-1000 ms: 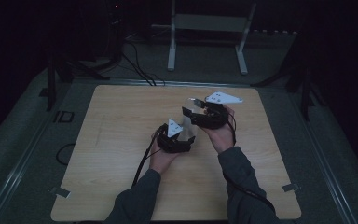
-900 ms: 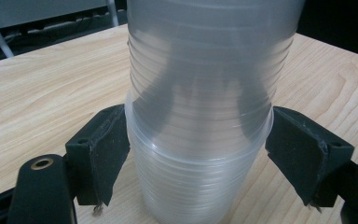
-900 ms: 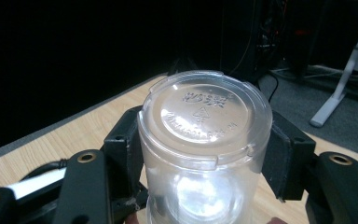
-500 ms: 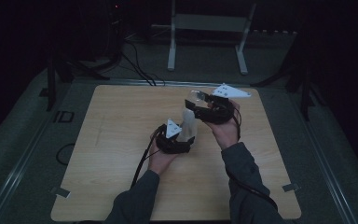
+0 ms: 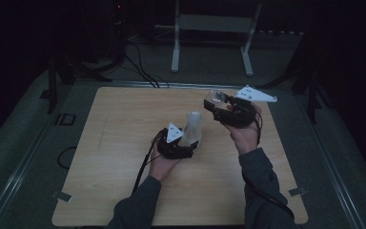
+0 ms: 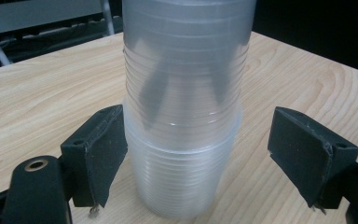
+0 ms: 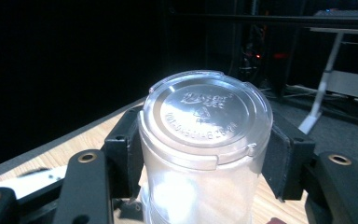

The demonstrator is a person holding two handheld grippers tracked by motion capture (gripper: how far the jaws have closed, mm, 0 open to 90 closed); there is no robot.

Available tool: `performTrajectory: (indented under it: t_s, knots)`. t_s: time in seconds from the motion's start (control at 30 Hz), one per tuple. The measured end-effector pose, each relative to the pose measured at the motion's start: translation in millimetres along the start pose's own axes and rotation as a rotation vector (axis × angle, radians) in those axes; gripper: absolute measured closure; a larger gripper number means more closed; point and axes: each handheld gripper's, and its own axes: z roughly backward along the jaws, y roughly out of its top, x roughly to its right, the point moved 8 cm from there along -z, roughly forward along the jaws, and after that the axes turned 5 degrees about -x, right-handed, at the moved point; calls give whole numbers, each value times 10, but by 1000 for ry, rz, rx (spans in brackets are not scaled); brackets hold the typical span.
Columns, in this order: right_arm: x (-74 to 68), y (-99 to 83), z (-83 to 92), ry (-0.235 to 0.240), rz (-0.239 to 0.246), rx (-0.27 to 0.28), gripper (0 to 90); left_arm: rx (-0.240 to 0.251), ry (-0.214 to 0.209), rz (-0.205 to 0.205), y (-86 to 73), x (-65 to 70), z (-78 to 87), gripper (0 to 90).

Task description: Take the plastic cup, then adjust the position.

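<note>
— Left gripper (image 5: 190, 143)?
— Just opened, jaws spread either side of the stack of clear cups (image 6: 184, 116), at centre frame on the bench (image 5: 124, 143). One pad just beside the lower cup, seemingly touching; the other well apart.

— Right gripper (image 5: 218, 107)?
— Upper right of centre in the high view, raised off the bench. Clamped on a single clear cup (image 7: 205, 140), base toward the camera, pads pressing both sides.

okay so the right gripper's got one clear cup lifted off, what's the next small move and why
Probably carry the clear cup aside and set it upside down on bare table. The right gripper is clamped on it, base up, clear of the cup stack, which stands between the left gripper's opened jaws, the far one not touching.
</note>
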Motion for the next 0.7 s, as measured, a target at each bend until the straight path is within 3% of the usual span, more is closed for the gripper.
performTrajectory:
  t_s: [0.2,0.5,0.7]
  knots:
    - [145,-156,157,-35,-24,-11,395,16,-27,16,13,34,64,193]
    - [304,-476,353,-77,-71,-30,397,49,-37,8,63,68,208,193]
    - [385,-649,429,-102,-97,-43,397,77,-35,-22,99,130,256,209]
